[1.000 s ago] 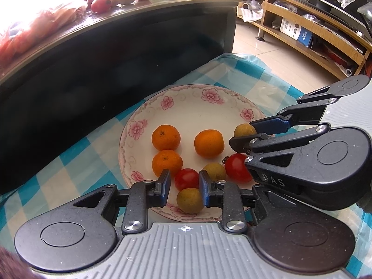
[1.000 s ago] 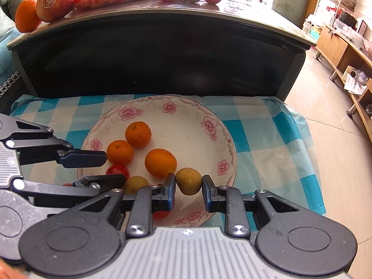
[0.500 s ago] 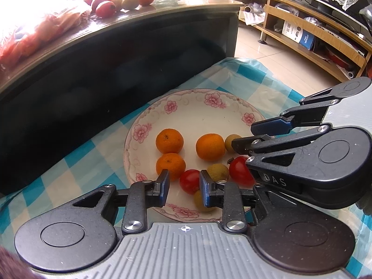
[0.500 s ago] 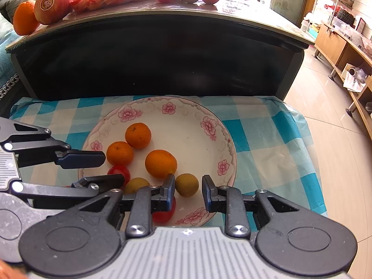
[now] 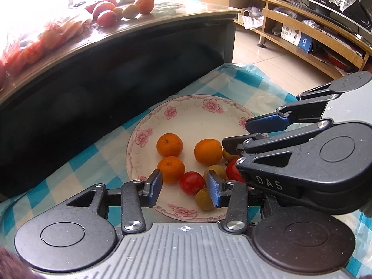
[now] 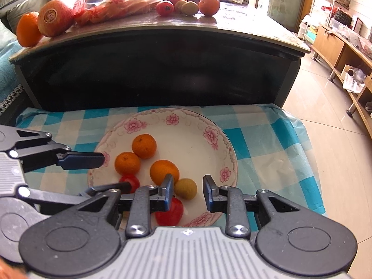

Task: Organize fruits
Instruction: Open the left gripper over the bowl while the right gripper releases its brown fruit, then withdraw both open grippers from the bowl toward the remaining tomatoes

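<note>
From the left wrist camera, the floral plate (image 5: 148, 137) carries three oranges, two red tomatoes and three small greenish-brown fruits, though the right claw (image 5: 234, 134) covers part of that cluster. The right wrist camera shows what that view hides: one greenish fruit (image 6: 185, 188) lying clear on the plate's near side, and a big orange (image 6: 54, 17) at the far left end of the dark bench (image 6: 162, 37) behind.

The left claw (image 5: 183, 186) hangs over the plate's near rim, fingers spread wide with nothing between them touching either pad; a tomato (image 5: 191, 182) sits in the gap, and another greenish fruit (image 5: 203, 198) lies against the inner face of its right finger. The right claw (image 6: 187, 189) is also spread and empty, its fingers either side of the lone greenish fruit, with a second tomato (image 6: 169, 211) just under its left finger.

The plate rests on a blue checked cloth (image 6: 267, 144), which ends to the right where tiled floor (image 6: 330, 139) begins. The plate's far half lies bare. The bench's black front rises close behind the cloth.
</note>
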Demonstrator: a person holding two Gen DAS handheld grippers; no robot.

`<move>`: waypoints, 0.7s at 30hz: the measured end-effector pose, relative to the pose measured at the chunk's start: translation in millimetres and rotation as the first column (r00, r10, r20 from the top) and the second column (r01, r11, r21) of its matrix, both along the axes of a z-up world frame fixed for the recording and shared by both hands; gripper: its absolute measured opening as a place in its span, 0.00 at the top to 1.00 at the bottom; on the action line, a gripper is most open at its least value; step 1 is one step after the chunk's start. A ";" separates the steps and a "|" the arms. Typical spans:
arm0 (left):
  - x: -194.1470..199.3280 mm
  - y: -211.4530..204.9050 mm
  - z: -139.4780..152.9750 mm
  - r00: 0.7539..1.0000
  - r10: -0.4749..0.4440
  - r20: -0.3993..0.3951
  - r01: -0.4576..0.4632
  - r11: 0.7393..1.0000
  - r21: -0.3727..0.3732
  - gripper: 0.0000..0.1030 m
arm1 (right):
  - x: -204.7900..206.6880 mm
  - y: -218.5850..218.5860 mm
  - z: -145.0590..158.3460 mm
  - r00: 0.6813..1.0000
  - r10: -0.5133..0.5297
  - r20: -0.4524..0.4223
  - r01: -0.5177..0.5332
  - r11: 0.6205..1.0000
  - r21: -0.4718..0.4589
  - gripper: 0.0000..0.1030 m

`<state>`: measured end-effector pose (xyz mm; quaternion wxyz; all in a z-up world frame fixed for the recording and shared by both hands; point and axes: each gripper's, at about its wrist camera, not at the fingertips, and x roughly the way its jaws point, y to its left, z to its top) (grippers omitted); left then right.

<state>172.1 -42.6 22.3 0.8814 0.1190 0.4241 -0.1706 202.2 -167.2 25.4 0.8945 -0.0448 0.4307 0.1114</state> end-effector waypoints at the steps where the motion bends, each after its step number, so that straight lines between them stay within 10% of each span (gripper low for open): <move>1: -0.5 0.7 0.5 1.000 0.001 0.000 -0.001 1.000 -0.003 0.51 | -1.1 1.7 1.5 1.000 0.005 0.004 -0.005 1.000 -0.002 0.68; 21: -19.7 19.7 7.6 1.000 0.023 0.003 -0.023 1.000 -0.009 0.49 | -24.7 1.3 17.4 0.999 -0.006 0.034 0.006 1.000 0.003 0.68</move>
